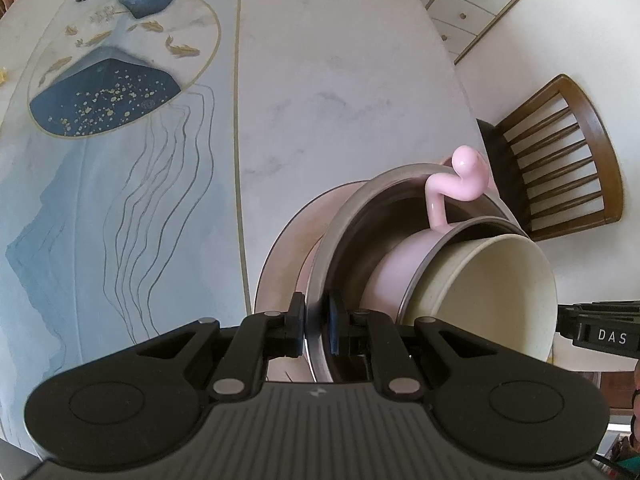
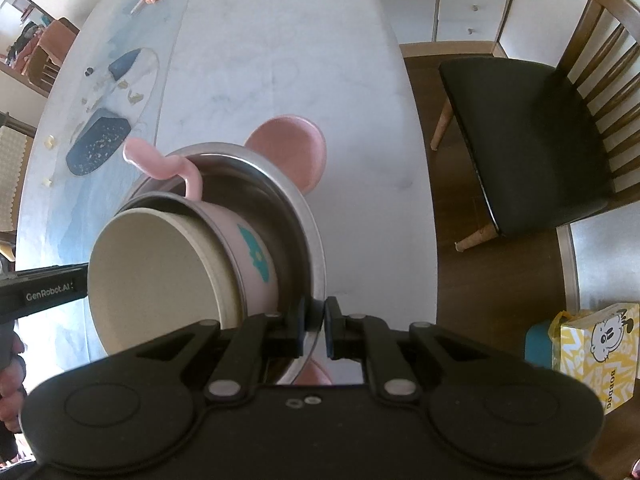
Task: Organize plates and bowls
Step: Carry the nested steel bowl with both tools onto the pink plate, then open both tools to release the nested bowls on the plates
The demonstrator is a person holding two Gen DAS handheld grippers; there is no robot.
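A steel bowl [image 1: 352, 216] [image 2: 276, 208] holds a pink handled cup [image 1: 394, 268] [image 2: 248, 248] with a cream bowl [image 1: 492, 292] [image 2: 156, 280] nested in it. The stack is tilted and sits over a pink plate [image 1: 280, 264] [image 2: 292, 148] on the table. My left gripper [image 1: 316, 320] is shut on the steel bowl's rim on one side. My right gripper [image 2: 316, 326] is shut on the rim on the opposite side. Each gripper shows at the edge of the other's view.
The marble table [image 1: 340, 80] has a blue and gold inlay [image 1: 104, 80] to the left. A wooden chair [image 2: 540, 120] stands by the table's right edge, a white drawer unit [image 1: 472, 4] beyond. A yellow box [image 2: 596, 352] sits on the floor.
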